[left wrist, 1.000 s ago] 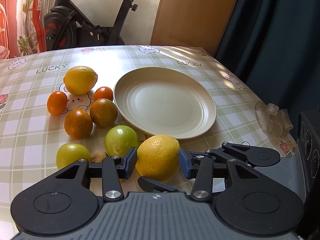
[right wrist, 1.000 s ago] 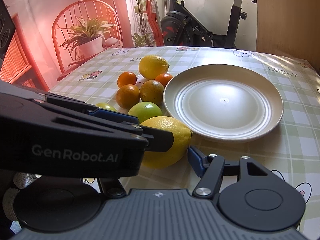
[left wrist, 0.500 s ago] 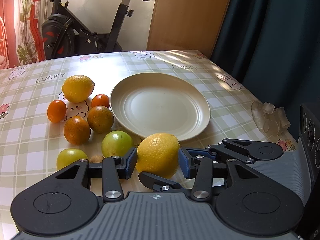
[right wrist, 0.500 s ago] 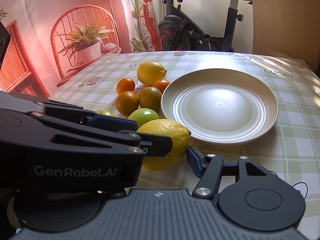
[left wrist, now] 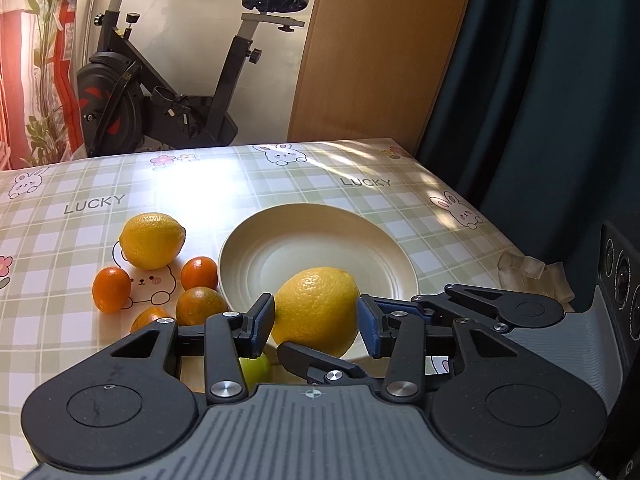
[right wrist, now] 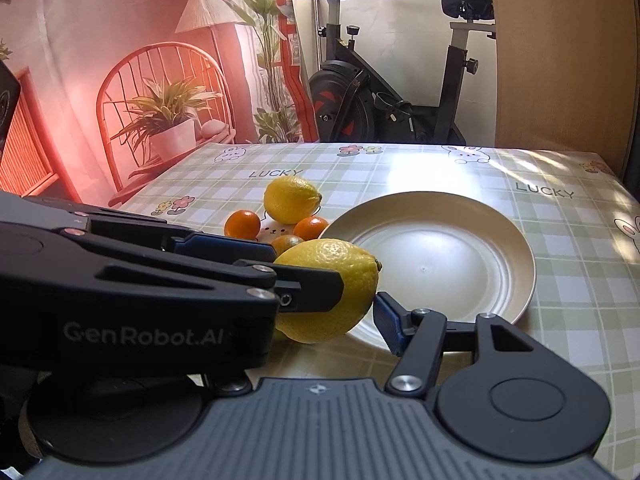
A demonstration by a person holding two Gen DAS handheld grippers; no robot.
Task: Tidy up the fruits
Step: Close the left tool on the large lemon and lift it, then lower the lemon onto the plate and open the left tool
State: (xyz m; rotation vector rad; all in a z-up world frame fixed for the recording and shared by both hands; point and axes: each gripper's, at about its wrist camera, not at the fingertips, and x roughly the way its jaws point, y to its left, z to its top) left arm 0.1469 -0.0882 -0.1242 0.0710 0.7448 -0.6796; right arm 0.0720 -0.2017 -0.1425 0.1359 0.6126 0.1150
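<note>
1. Left wrist view: the table [left wrist: 280,184] fills the middle band, with the plate [left wrist: 320,240] at centre, bare.
2. The lemon [left wrist: 316,312] sits at lower centre, overlapping the plate's near rim, seemingly clear of the table.
3. The left gripper [left wrist: 315,323] is partly closed, its blue pads [left wrist: 262,322] pressing the lemon's two sides.
4. The right gripper [right wrist: 320,312] is half-open around the same lemon. One pad lies at its right edge and the other is hidden, so whether it grips cannot be told.
5. A second lemon [left wrist: 152,240] and small oranges [left wrist: 111,289] lie at left.
6. Judgement: the lemon is firm, fairly heavy, waxy and rounded, so it may roll or slip. It is best held across its widest middle, with moderate squeeze.
</note>
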